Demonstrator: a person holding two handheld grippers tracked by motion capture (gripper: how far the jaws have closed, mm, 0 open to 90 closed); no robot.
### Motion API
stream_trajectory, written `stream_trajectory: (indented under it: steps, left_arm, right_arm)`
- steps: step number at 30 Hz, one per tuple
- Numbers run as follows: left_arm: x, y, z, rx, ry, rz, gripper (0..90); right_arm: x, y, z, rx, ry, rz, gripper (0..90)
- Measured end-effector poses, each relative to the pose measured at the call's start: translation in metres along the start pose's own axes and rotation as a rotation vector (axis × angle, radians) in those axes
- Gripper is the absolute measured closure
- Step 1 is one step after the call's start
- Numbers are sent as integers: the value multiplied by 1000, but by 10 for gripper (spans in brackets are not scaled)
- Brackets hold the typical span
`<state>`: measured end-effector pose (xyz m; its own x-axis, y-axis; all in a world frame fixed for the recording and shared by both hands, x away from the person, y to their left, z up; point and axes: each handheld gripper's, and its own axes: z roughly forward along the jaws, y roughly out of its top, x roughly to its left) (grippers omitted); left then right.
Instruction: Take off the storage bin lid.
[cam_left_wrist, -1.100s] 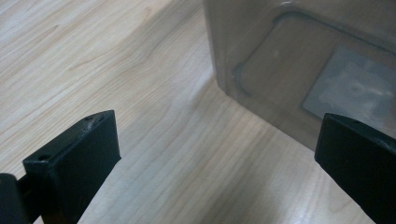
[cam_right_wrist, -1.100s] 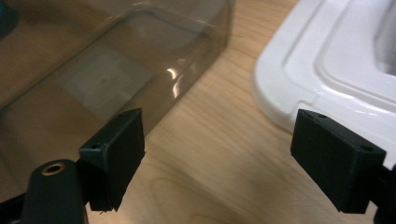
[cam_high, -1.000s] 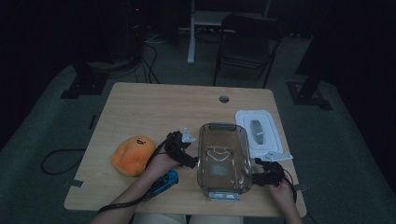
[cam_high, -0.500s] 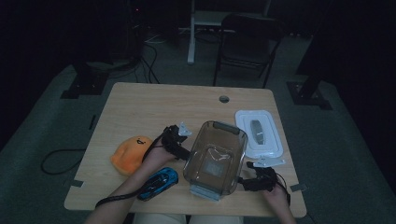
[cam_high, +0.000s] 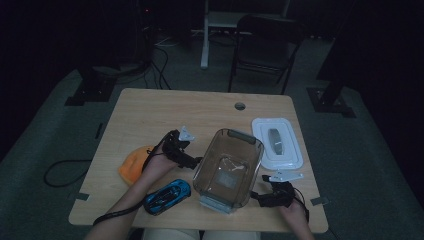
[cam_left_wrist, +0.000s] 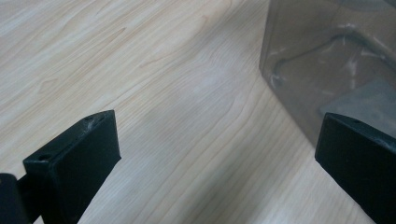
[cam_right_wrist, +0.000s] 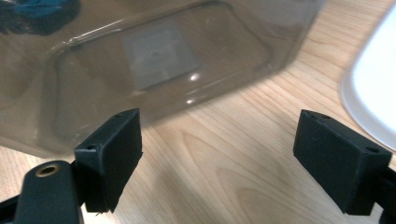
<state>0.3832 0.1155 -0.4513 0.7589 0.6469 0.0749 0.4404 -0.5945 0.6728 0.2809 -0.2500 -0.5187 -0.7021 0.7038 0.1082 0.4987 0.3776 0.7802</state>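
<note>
Both claws gape wide, holding nothing. Clear bin (cam_high: 228, 167) sits between your left gripper (cam_high: 192, 161) and right gripper (cam_high: 259, 196), long axis running diagonally away; left looks nearer, probably touching.

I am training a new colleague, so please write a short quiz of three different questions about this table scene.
1. True or false: the left gripper is shut on the clear bin.
2. Which thing lies nearest the person's edge of the table? A) white lid B) blue toy car C) orange toy
3. Fill in: both grippers stand beside the bin, with jaws ____.

Key: 1 false; 2 B; 3 open.
</note>
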Motion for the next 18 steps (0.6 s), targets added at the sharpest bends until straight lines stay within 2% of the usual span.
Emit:
stream_trajectory:
  steps: [3, 9, 13, 18]
  left_arm:
    - [4, -5, -8, 7, -11, -6, 5]
    - [9, -15, -25, -10, -28, -34, 5]
    - [10, -19, -40, -38, -6, -47, 5]
    - [12, -27, -61, -68, 26, -70, 5]
  right_arm:
    - [-3, -3, -5, 4, -22, 0, 153]
    - [-9, -9, -16, -9, -52, 18, 141]
    - [-14, -16, -26, -22, -76, 44, 141]
    - [-16, -23, -27, -1, -100, 53, 141]
